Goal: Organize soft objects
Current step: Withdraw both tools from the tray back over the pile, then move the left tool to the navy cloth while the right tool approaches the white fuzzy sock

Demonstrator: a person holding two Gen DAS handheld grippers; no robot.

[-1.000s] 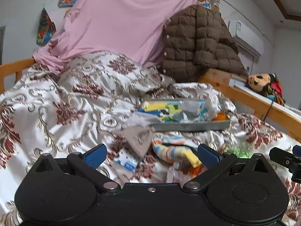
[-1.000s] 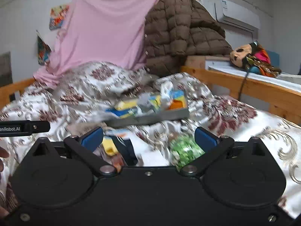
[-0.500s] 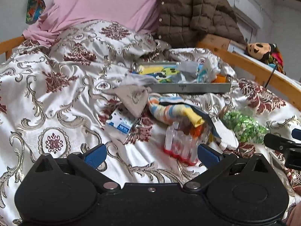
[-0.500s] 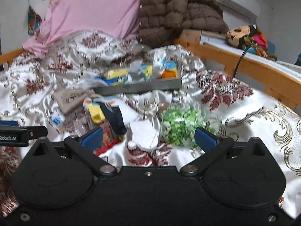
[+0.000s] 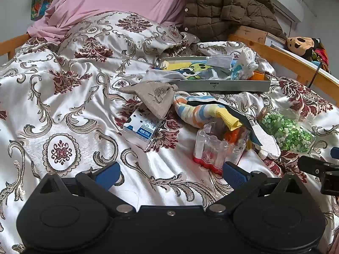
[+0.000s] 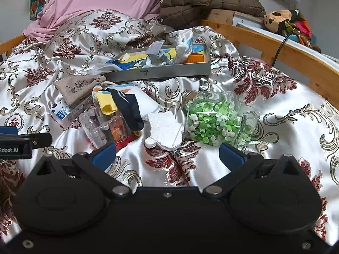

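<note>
On the patterned bedspread lie a grey-brown cloth pouch point(image 5: 155, 98) point(image 6: 79, 87), a striped sock point(image 5: 197, 111) point(image 6: 106, 98), a dark sock point(image 6: 128, 111) and a white fluffy sock point(image 6: 165, 130) point(image 5: 266, 140). A grey tray point(image 5: 222, 85) point(image 6: 161, 71) farther back holds several soft pieces. My left gripper point(image 5: 170, 172) hovers open, short of the pile, nothing between its fingers. My right gripper point(image 6: 167, 153) is open too, just in front of the white sock and empty.
A milk carton point(image 5: 142, 128), a clear plastic tube rack point(image 5: 218, 148) point(image 6: 106, 127) and a jar of green paper stars point(image 6: 214, 120) point(image 5: 286, 130) lie among the socks. Wooden bed rails point(image 6: 286, 48) run along the right. A pillow, pink sheet and brown jacket sit behind.
Both grippers have risen and tipped downward, so the pile on the bed now shows beyond the fingers instead of being hidden behind them. Both stay open.
</note>
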